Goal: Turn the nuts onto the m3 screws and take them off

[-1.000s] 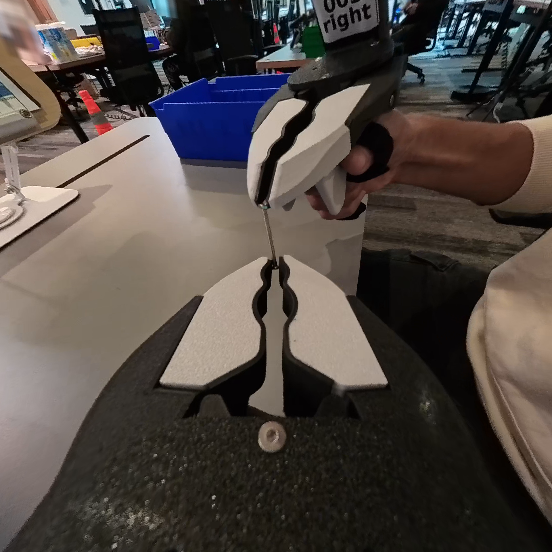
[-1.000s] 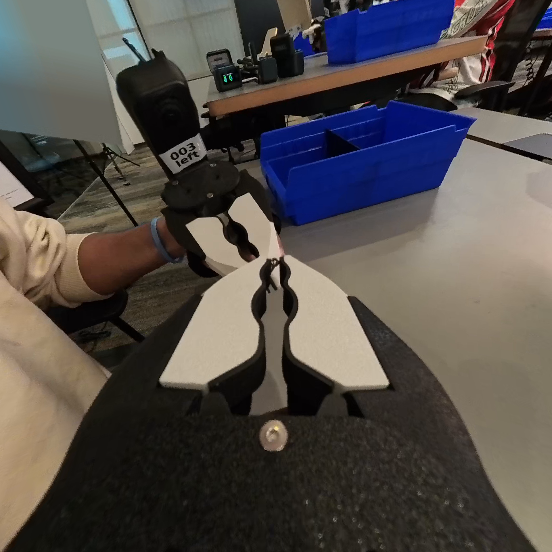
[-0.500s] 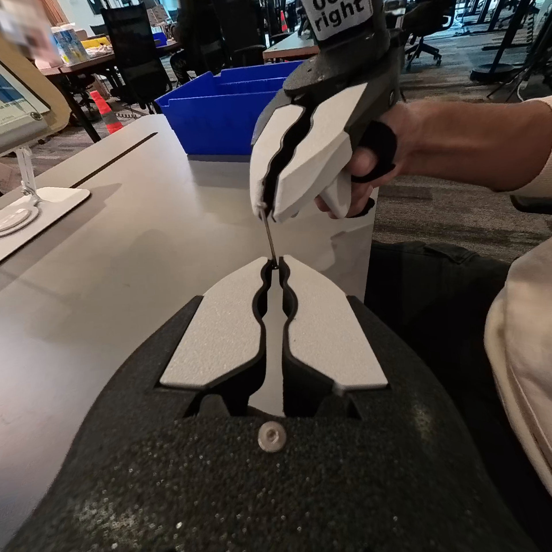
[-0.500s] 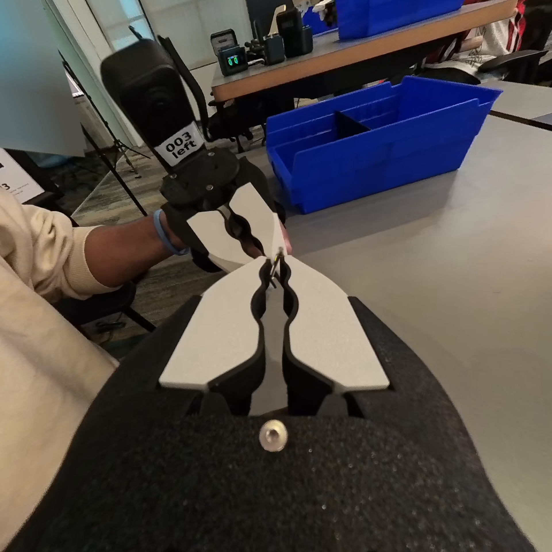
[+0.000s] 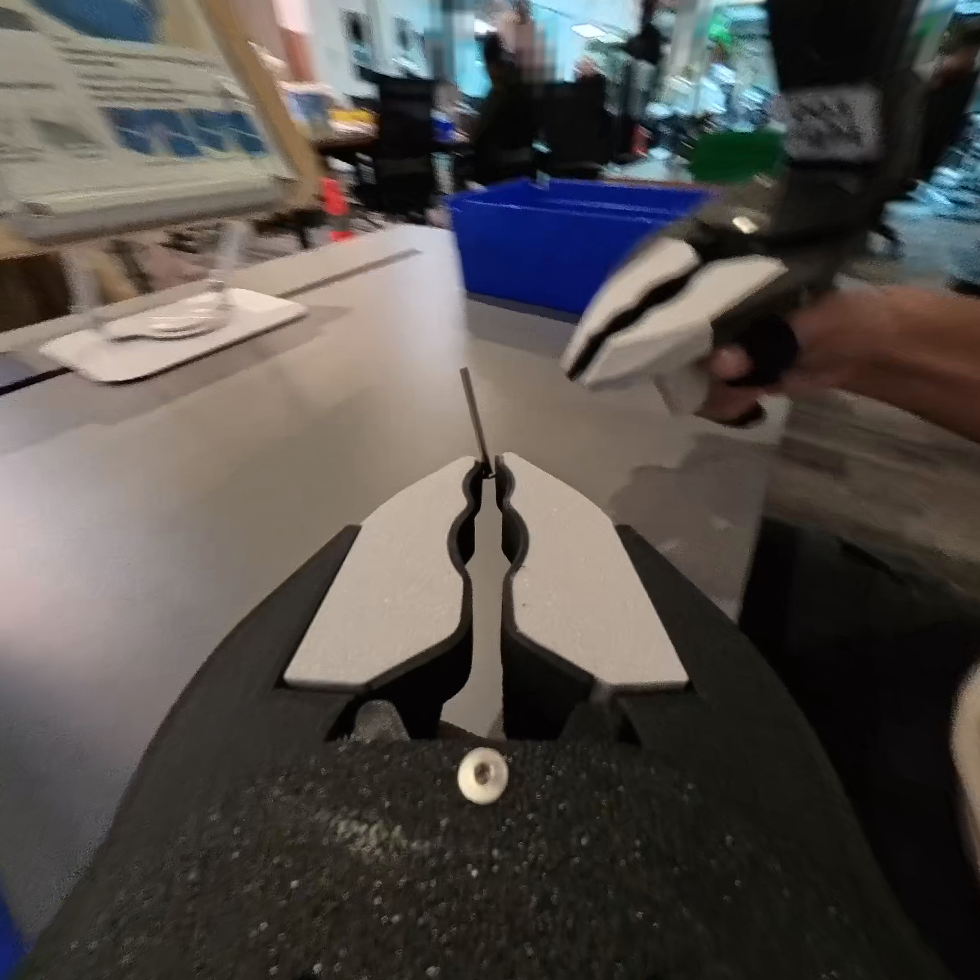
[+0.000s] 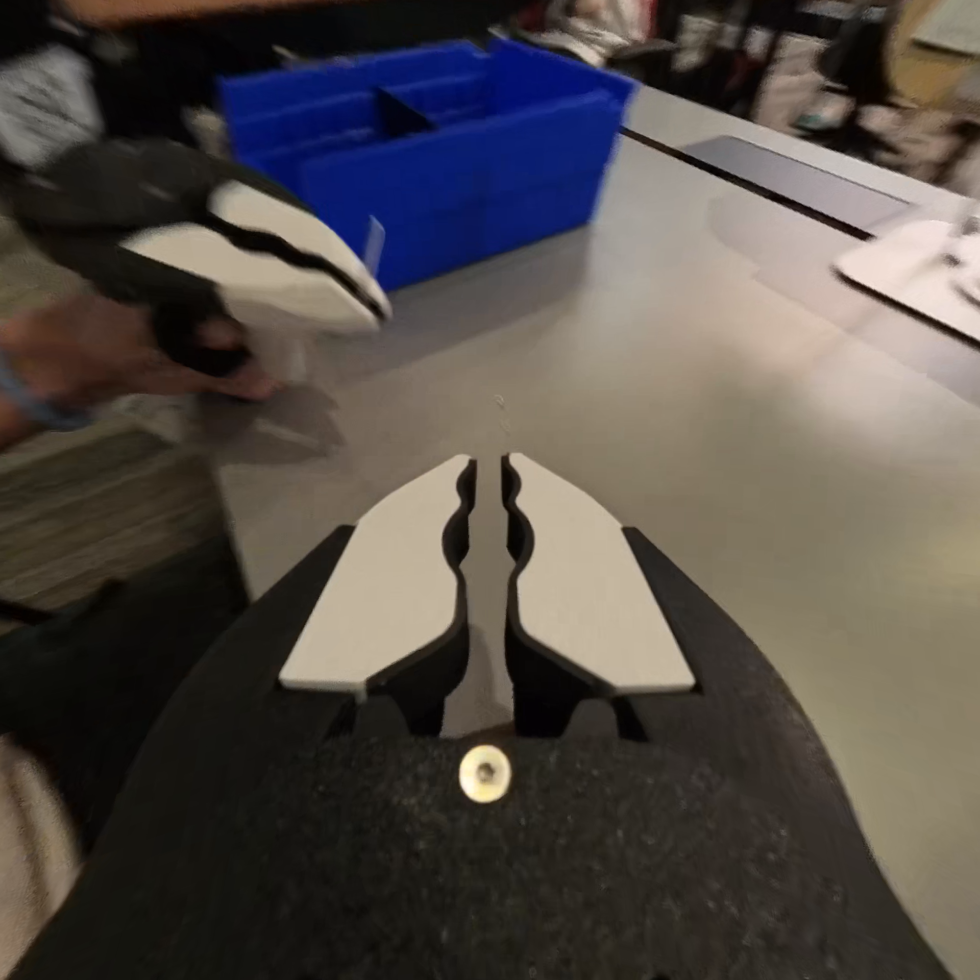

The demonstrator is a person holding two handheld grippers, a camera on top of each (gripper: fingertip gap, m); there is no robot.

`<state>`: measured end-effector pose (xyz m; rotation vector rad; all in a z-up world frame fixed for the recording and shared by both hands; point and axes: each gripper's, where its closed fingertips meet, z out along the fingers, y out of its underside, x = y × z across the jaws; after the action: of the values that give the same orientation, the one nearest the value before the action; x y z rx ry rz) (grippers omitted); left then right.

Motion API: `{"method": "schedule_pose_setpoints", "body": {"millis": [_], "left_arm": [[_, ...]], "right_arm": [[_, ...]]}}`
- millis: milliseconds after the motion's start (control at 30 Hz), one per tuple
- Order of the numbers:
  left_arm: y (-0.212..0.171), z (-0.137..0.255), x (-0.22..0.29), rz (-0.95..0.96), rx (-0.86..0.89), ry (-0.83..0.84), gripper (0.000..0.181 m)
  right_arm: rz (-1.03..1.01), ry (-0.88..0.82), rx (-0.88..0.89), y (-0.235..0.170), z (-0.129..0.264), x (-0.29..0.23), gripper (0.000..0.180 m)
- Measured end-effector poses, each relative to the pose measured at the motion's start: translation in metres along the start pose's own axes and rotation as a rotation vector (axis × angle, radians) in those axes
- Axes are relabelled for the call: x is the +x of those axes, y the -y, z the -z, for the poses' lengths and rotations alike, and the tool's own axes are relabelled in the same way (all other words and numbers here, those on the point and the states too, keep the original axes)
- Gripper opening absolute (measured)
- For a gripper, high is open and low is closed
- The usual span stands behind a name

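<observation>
My left gripper [image 5: 489, 466] is shut on the lower end of a thin dark M3 screw [image 5: 473, 419], which stands up from its tips over the grey table [image 5: 212, 504]. My right gripper [image 5: 575, 371] hangs to the upper right, apart from the screw. In the right wrist view my right gripper [image 6: 488, 461] has a narrow gap between its tips with nothing in it. A small pale blurred speck [image 6: 498, 405] lies on the table just ahead; I cannot tell if it is the nut. The left gripper [image 6: 379, 313] shows at the left with the blurred screw [image 6: 374, 244].
A blue divided bin [image 5: 557, 254] stands at the back of the table, also in the right wrist view [image 6: 451, 175]. A white base plate [image 5: 175, 329] with a sign stand sits at the far left. The table edge drops off at the right. Chairs and desks stand behind.
The two grippers have pulled apart. My right gripper has come off the top of the screw and swung away to the right, and its tips have parted slightly. The left still holds the screw.
</observation>
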<state>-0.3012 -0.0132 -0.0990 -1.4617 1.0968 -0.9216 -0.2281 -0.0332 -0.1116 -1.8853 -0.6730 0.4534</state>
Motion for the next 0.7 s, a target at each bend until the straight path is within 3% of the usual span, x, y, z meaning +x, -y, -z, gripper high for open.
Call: {"method": "schedule_pose_setpoints", "body": {"millis": [67, 133, 300, 533, 700], "left_arm": [[-0.001, 0.005, -0.016, 0.037, -0.003, 0.125, 0.004], [-0.006, 0.015, -0.036, 0.099, -0.025, 0.312, 0.004], [-0.021, 0.049, -0.056, 0.167, -0.099, 0.645, 0.004], [-0.026, 0.067, -0.061, 0.229, -0.083, 0.701, 0.004], [-0.02, 0.077, -0.065, 0.196, -0.056, 0.695, 0.004]], "right_arm": [[0.011, -0.201, -0.063, -0.014, 0.003, 0.019, 0.018], [-0.041, -0.267, -0.094, -0.024, 0.006, 0.02, 0.035], [-0.116, -0.405, -0.131, -0.043, 0.018, 0.025, 0.04], [-0.111, -0.374, -0.125, -0.046, 0.019, 0.024, 0.033], [0.011, -0.22, -0.125, -0.01, -0.022, 0.018, 0.03]]}}
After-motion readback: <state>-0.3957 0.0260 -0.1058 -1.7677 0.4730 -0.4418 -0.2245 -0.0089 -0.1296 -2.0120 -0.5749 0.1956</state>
